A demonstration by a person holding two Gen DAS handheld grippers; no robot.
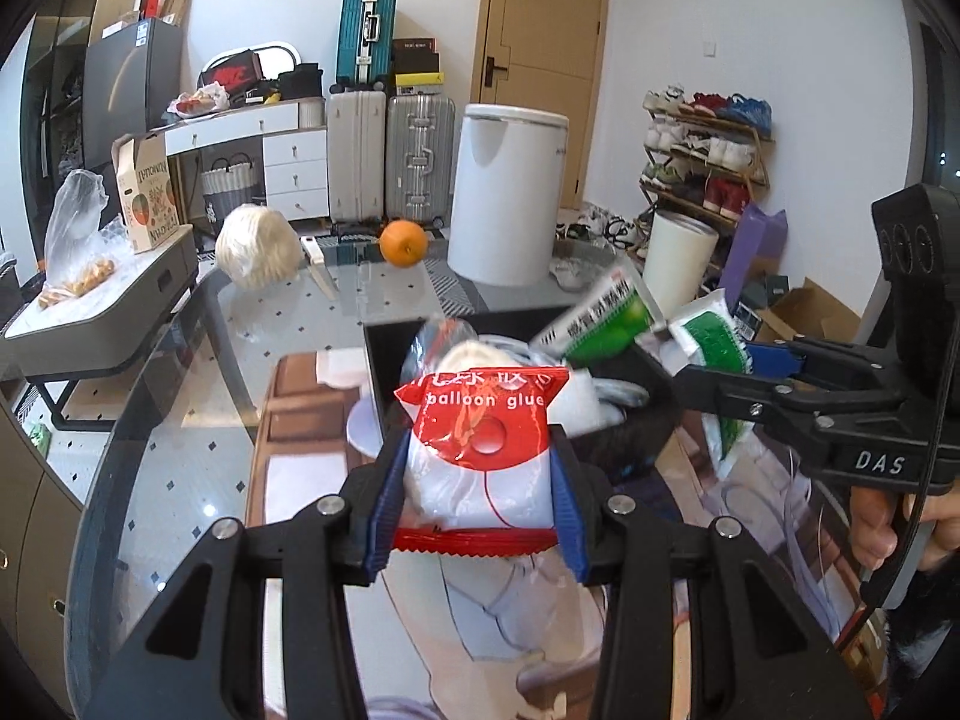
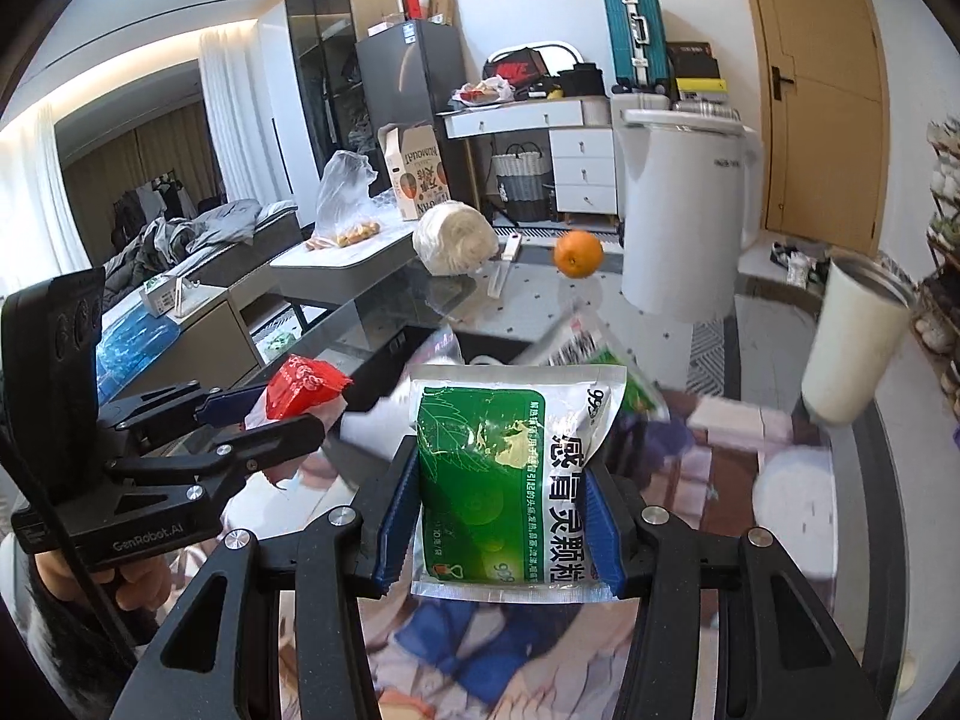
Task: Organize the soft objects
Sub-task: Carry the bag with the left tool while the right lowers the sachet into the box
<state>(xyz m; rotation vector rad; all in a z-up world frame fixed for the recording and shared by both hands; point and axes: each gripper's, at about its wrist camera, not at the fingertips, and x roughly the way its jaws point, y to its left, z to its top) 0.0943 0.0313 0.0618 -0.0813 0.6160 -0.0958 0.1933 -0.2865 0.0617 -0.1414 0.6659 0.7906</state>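
Observation:
My left gripper is shut on a red and white "balloon glue" packet, pinched upright between the blue pads. Behind it stands a black box holding white soft items and a green and white packet. At the right, my right gripper is shut on a green and white medicine sachet. In the right wrist view the same sachet sits between the right gripper's blue pads, above the printed mat. The left gripper at the left carries the red packet beside the black box.
On the glass table behind the box are an orange, a bagged white bundle, a tall white bin and a white cup. A printed mat covers the near part. A hand grips the right tool.

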